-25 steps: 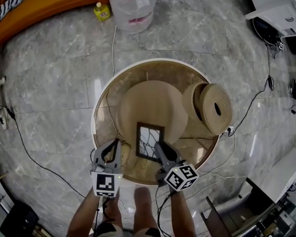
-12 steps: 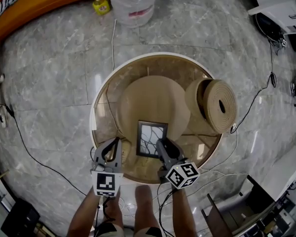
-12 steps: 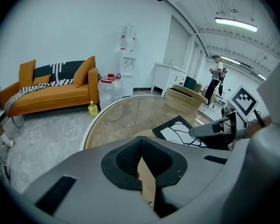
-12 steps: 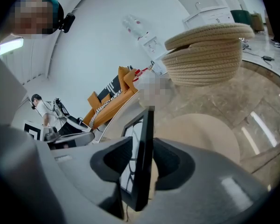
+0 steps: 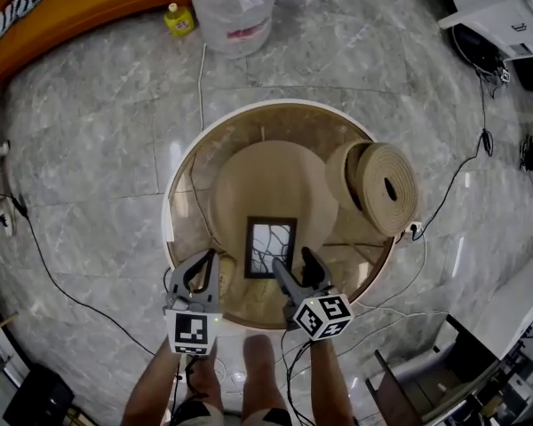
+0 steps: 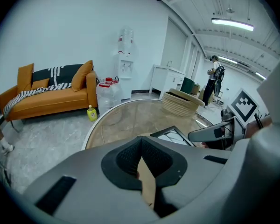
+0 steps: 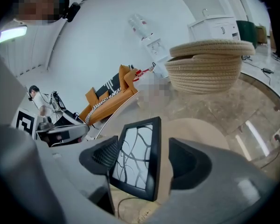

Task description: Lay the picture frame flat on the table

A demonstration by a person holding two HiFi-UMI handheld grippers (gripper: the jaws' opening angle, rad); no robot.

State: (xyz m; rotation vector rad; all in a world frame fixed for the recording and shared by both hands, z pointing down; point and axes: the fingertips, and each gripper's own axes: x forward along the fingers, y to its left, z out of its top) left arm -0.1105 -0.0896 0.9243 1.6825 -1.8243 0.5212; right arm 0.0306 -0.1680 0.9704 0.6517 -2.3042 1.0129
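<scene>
The black picture frame (image 5: 270,248) with a branch-pattern print looks to lie flat on the round glass table (image 5: 173,193), at the near edge of a tan round mat (image 5: 266,171). My right gripper (image 5: 295,270) is open and its jaws have just been opening. In the right gripper view the frame (image 7: 137,160) sits between them; the right pad (image 7: 189,162) stands clear of it. My left gripper (image 5: 208,257) hovers at the table's near-left rim, left of the frame, jaws (image 6: 141,141) shut and empty. The left gripper view shows the frame (image 6: 172,135).
A stack of woven baskets (image 5: 377,189) stands on the table's right side. On the floor beyond are a water jug (image 5: 231,7), a yellow bottle (image 5: 179,20) and an orange sofa (image 5: 62,7). Cables (image 5: 44,264) trail round the table.
The right gripper's jaws have spread wide and let go of the frame's near right corner. The frame now looks square instead of skewed. The left gripper has stayed put.
</scene>
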